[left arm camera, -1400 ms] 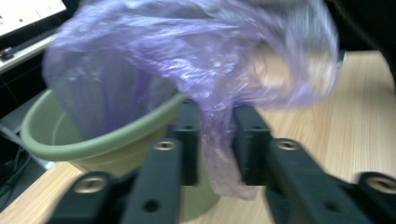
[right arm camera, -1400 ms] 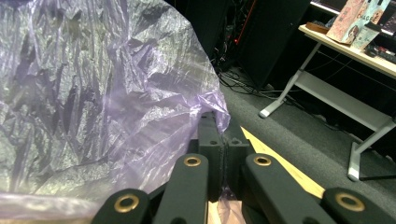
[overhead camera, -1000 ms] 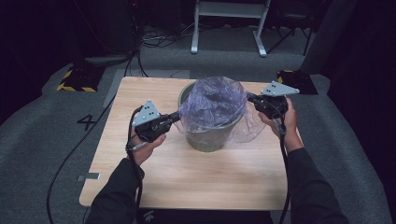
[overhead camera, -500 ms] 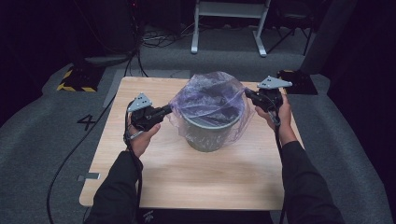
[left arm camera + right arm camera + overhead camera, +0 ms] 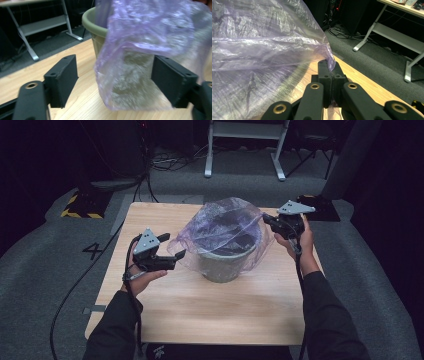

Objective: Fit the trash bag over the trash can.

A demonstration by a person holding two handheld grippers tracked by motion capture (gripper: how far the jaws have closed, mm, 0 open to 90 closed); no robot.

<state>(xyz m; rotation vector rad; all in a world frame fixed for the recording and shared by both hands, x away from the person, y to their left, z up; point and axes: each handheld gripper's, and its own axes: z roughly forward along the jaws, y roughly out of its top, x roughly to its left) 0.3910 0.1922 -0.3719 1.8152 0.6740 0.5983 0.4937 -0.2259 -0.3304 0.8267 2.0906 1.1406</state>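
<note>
**Bag let go on the left, pinched on the right**

The left gripper (image 5: 172,254) is seen with its jaws spread wide; they have just been opening, and nothing is clamped. In the left gripper view a loose fold of the purple bag (image 5: 147,47) hangs between the two pads, but neither pad presses on it. Just beyond the jaws stands the green pot (image 5: 96,27), over which the bag is draped.

The right gripper (image 5: 268,220) is closed tight on the bag's edge: in the right gripper view the film (image 5: 262,50) is gathered into the shut jaws and pulled taut away from them.

From the left gripper, the bag's free hem (image 5: 182,255) lies straight ahead, touching or nearly touching the jaw tips, with the pot (image 5: 227,262) right behind it. The bag is stretched across the pot's mouth along the line from one gripper to the other, so its long axis runs between the two hands. The left gripper is judged the nearer one to the loose side, and a fresh grip lower on that hem is probably what fitting the bag over the rim calls for. Both pot and bag sit on the table (image 5: 200,315), ahead of both hands.
</note>
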